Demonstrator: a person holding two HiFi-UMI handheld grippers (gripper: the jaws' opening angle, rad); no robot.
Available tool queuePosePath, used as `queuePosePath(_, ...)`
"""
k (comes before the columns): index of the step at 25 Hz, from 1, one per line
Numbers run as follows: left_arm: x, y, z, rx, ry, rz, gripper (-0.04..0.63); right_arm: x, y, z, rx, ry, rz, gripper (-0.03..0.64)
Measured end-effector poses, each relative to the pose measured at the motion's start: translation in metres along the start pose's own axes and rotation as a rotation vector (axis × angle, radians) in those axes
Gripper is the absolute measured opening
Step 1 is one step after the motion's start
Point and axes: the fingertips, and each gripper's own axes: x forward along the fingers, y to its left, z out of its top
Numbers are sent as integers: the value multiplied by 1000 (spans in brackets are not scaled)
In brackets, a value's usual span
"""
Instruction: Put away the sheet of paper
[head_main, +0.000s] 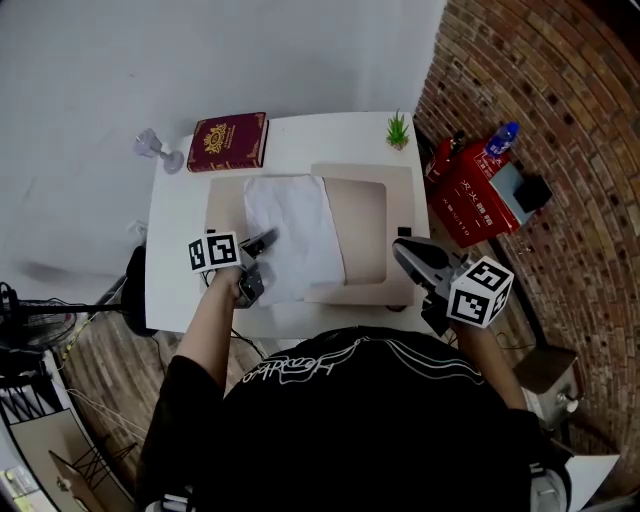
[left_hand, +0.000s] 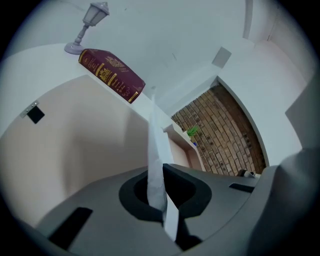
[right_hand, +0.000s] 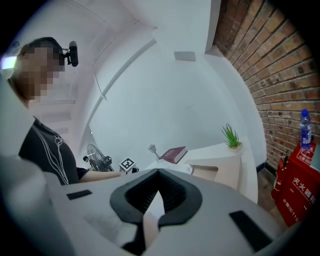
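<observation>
Sheet of paper (head_main: 292, 235) spread over beige folder (head_main: 365, 235) on tabletop (head_main: 175, 250); left gripper (head_main: 266, 241) at its left edge, right gripper (head_main: 399, 249) beside folder's right side. Left gripper view: fingers (left_hand: 195, 192) clenched on paper's edge. Right gripper view: fingers (right_hand: 177, 195) pressed together, maroon book (right_hand: 174, 154) beyond.

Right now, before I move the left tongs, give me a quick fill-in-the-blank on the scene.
1. The left tongs are ___ on the sheet of paper.
2. The sheet lies on the folder's ___ half.
3. The red book lies ___ the lamp and the plant.
Missing: shut; left; between.
</observation>
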Motion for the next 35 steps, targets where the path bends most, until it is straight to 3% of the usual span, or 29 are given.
queuePosePath(7, 30, -4, -2, 28, 40, 37, 31, -19, -12, 13, -51, -36, 2, 2)
queuePosePath(15, 61, -22, -21, 83, 109, 47, 32, -32, -21, 16, -38, -92, -1, 2)
queuePosePath(29, 116, -54, -41, 62, 204, 30, 32, -50, -34, -3, -9, -82, -48, 2)
queuePosePath(35, 131, -64, -49, 59, 222, 67, 34, -51, -38, -15, 8, -54, -55, 2)
